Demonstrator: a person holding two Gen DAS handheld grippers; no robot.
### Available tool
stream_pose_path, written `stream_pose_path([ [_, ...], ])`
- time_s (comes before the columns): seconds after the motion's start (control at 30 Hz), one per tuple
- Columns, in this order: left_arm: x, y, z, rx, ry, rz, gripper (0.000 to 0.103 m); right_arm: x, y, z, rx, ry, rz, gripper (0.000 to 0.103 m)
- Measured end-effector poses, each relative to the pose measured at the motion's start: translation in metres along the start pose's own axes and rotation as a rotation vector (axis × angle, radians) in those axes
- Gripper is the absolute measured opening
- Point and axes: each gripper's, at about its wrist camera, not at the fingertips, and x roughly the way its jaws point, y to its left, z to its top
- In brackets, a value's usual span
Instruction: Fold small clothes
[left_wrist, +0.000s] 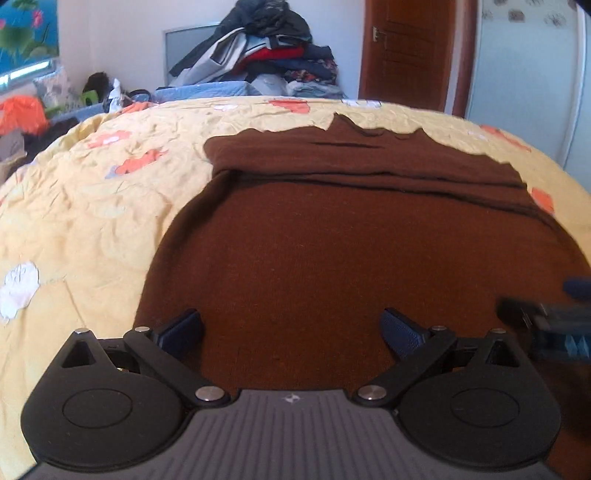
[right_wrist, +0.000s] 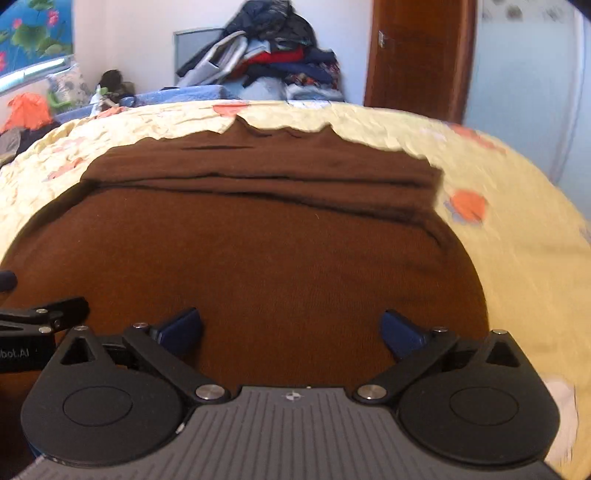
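Left gripper (left_wrist: 291, 332) spread wide, nothing between the blue pads (left_wrist: 183, 330), hovering over near part of brown garment (left_wrist: 332, 266). Right gripper (right_wrist: 291, 332) likewise wide apart, pads (right_wrist: 400, 330) bare, gripping nothing, above same garment (right_wrist: 258, 258). Side by side: right gripper's black body poking in at right edge of left wrist view (left_wrist: 550, 321), left gripper's at left edge of right wrist view (right_wrist: 40, 317). Garment lying flat on yellow bedsheet (left_wrist: 92, 206) with orange and white patches; sleeves or upper part folded across in a layered band at far end (left_wrist: 369, 166), neckline edge jagged against sheet. Sheet wrinkled, visible both sides of garment (right_wrist: 517, 258). Beyond bed: heaped pile of clothes (left_wrist: 266, 48) against white wall, grey panel behind it (left_wrist: 184, 40), brown wooden door (left_wrist: 410, 51) to right, blue floral curtain (left_wrist: 26, 33) top left, orange item (left_wrist: 22, 114) at far left. Right wrist view slightly motion-blurred at right side.
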Motion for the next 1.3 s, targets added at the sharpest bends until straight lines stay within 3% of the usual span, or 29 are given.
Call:
stream_pose_path([
  [0.23,0.001,-0.008,0.001,0.015,-0.001,0.016,0.103,-0.023,0.001,-0.023,0.003,-0.016,0.001,0.103],
  [1.3,0.002,-0.009,0.001,0.017,-0.001,0.015,0.103,-0.022,0.003,-0.025,0.003,-0.021,0.001,0.103],
])
